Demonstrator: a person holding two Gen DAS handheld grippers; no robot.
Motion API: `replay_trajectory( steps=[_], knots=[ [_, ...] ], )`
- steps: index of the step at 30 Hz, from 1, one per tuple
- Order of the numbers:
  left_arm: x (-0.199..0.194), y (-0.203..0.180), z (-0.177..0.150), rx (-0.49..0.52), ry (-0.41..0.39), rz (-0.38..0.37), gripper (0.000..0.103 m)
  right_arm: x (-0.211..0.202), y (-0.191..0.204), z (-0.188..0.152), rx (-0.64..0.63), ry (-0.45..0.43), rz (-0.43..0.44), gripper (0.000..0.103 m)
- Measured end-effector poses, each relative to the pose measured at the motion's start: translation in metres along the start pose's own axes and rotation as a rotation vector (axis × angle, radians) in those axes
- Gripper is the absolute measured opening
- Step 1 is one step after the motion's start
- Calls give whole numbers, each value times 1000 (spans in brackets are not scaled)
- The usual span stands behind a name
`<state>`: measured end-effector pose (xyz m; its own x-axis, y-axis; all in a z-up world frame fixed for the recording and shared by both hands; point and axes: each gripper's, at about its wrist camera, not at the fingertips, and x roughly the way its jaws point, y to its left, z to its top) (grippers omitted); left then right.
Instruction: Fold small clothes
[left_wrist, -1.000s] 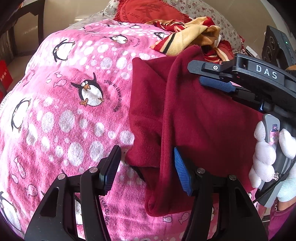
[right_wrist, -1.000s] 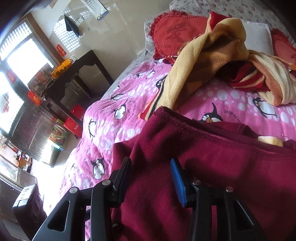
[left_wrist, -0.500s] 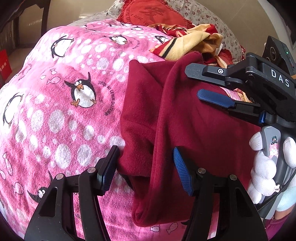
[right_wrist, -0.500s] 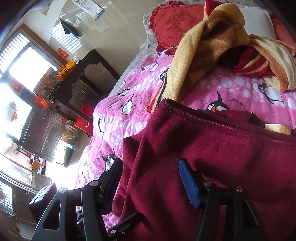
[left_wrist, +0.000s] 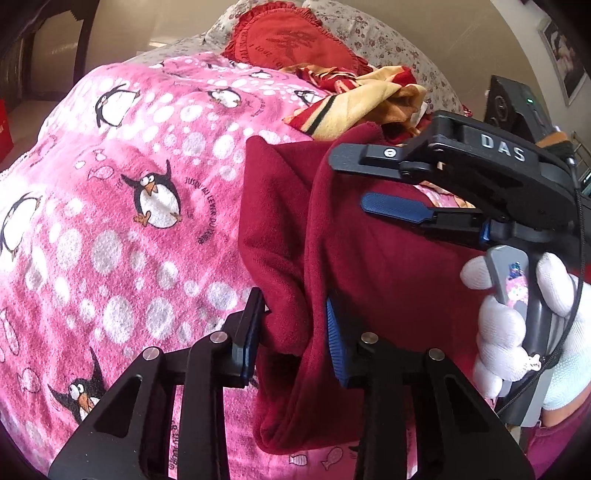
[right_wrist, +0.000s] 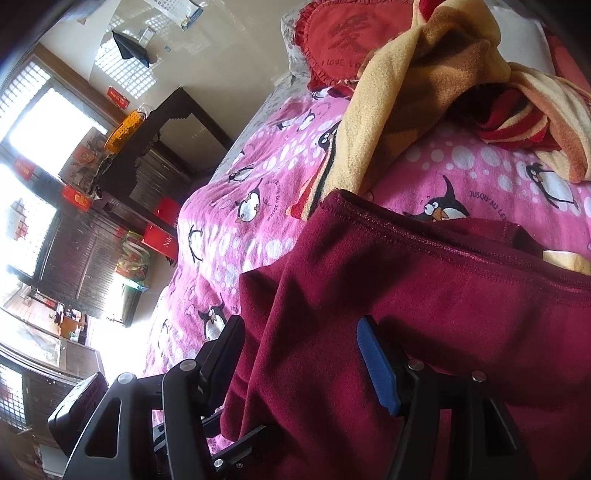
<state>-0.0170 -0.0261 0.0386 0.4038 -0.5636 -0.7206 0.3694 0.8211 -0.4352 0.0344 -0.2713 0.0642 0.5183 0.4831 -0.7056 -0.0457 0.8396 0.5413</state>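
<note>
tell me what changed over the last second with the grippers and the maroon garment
The left gripper has just been closing and now pinches a bunched fold of the maroon garment, which earlier lay loose between its open fingers. The right gripper opened wider and hangs open over the cloth, gripping nothing. The garment sits where it was on the penguin blanket; the striped towel and red cushion are unchanged.

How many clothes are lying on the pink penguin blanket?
2. The dark red fleece garment is nearest the cameras; the crumpled yellow-and-red striped knit garment lies behind it, by the red frilled cushion. Others may hide underneath.
</note>
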Motion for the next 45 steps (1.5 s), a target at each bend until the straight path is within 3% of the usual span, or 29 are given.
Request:
replay_trajectory(
  steps=[7,12,14,19,21,23,26,28,33,35,37,39,45],
  knots=[
    [-16,-21,-4,88,-47,-50,29,12,0,14,26,55,17,73],
    [-16,-36,-5,122,-55,-59,29,22,26,22,-77,118,-20,80],
    [-14,-42,-4,129,-54,-57,29,33,41,22,-149,161,-63,87],
    [-13,-43,-5,122,-48,-48,29,65,62,15,-308,254,-233,87],
    [-14,-43,-5,123,-45,-30,29,67,65,12,-324,232,-277,77],
    [-15,-40,-8,126,-43,-12,29,64,65,9,-336,187,-324,53],
    [-20,-31,-13,114,-43,-12,42,50,52,6,-353,131,-298,30],
    [-21,-29,-16,108,-30,-2,64,36,39,7,-301,98,-221,25],
    [-10,-30,-23,101,14,32,67,16,25,0,-229,36,-143,19],
    [-6,-33,-23,102,27,22,62,12,24,-3,-208,19,-121,18],
    [-3,-39,-22,109,54,-5,29,6,22,-7,-201,3,-110,17],
    [-8,-50,-23,127,46,-20,20,-1,21,-7,-199,-18,-101,16],
    [-23,-96,-19,230,16,-57,17,-54,9,-15,-176,-129,-69,15]
  ],
)
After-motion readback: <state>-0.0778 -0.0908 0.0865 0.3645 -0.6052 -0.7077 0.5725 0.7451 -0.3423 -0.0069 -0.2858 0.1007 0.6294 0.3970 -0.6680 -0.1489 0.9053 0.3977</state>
